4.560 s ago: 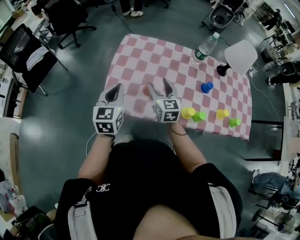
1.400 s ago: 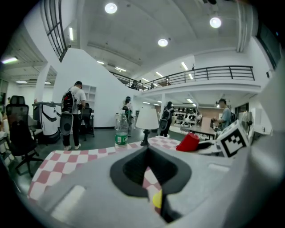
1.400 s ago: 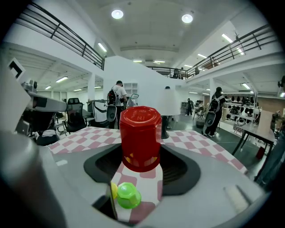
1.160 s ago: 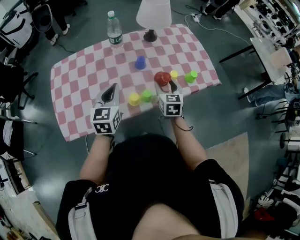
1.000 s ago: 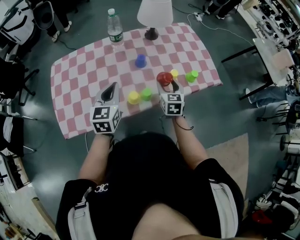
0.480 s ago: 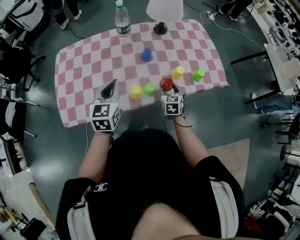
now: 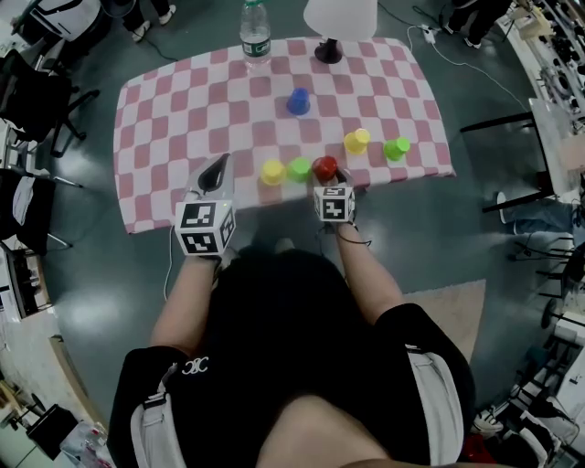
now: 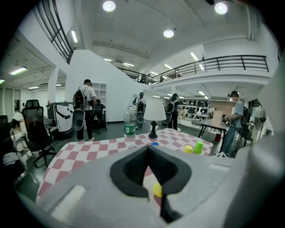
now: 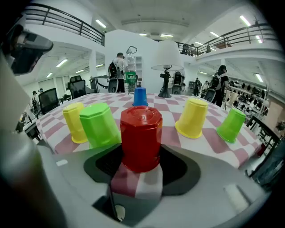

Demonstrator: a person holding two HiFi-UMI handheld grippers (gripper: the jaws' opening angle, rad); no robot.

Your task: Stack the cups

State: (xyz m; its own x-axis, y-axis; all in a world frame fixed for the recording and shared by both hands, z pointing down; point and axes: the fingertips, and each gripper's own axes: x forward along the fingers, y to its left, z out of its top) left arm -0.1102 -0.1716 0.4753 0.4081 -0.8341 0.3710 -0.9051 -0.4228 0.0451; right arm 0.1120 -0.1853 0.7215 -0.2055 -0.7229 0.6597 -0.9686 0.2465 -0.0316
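Pads (image 9: 103, 164) clamping red cup (image 9: 141, 133) escape head view.

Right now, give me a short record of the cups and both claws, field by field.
Right claw: shut on the red cup, held upside down
Left claw: shut, empty
Loose on checked cloth: blue cup, left yellow cup, left green cup, right yellow cup, right green cup
Also on table: bottle, lamp
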